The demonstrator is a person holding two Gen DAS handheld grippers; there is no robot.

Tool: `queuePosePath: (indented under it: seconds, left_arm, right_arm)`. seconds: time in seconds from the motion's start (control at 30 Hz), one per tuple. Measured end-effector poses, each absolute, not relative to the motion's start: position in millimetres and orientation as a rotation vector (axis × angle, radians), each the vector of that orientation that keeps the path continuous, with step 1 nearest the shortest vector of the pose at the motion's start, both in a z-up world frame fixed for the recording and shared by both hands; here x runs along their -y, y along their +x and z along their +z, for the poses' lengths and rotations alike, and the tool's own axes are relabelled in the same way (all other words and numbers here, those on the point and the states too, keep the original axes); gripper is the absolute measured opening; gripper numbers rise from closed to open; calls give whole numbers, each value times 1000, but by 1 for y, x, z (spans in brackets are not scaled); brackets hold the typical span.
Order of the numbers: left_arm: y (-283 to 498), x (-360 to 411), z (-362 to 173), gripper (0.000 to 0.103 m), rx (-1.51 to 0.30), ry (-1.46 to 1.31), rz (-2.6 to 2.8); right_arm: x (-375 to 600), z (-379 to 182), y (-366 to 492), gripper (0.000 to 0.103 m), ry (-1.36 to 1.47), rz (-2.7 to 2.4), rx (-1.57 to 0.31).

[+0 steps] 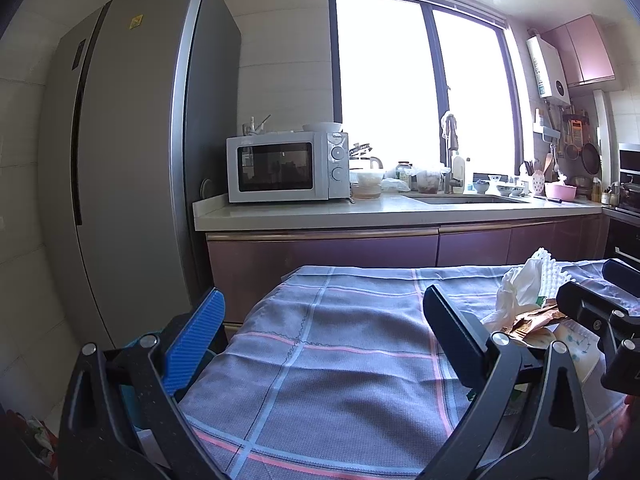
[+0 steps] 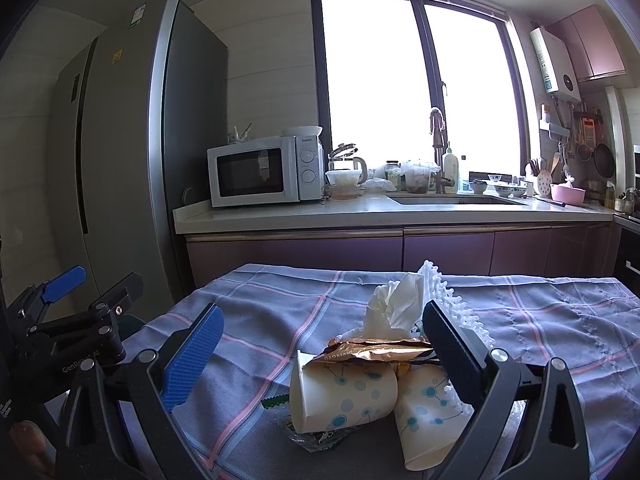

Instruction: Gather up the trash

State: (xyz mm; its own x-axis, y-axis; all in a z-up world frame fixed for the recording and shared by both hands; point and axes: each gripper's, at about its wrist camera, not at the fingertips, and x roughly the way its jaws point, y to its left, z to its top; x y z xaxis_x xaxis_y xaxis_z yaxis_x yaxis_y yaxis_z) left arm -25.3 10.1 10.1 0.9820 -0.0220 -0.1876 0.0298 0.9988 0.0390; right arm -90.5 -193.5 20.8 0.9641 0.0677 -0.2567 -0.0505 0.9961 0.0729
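Right wrist: trash pile (image 2: pixel 384 364) between parted fingers (image 2: pixel 452 344).

Two spotted paper cups (image 2: pixel 348 396) lie tipped beneath crumpled wrapper (image 2: pixel 384 350) and tissue (image 2: pixel 394 304).

Two paper cups (image 2: pixel 344 394), one tissue (image 2: pixel 394 306) (crumpled), one gold wrapper (image 2: pixel 376 350).

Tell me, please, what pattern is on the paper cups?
White paper cups with blue-teal dots joined by lines; clearest in right wrist view.
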Motion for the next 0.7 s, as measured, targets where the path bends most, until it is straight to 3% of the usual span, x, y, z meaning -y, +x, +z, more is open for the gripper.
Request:
queuePosePath:
  seconds: [0.7]
  left_arm:
    - [-28,-11,11,98,-183,37,-22]
  right_arm:
    - [191,22,-88,96,68,69,-264]
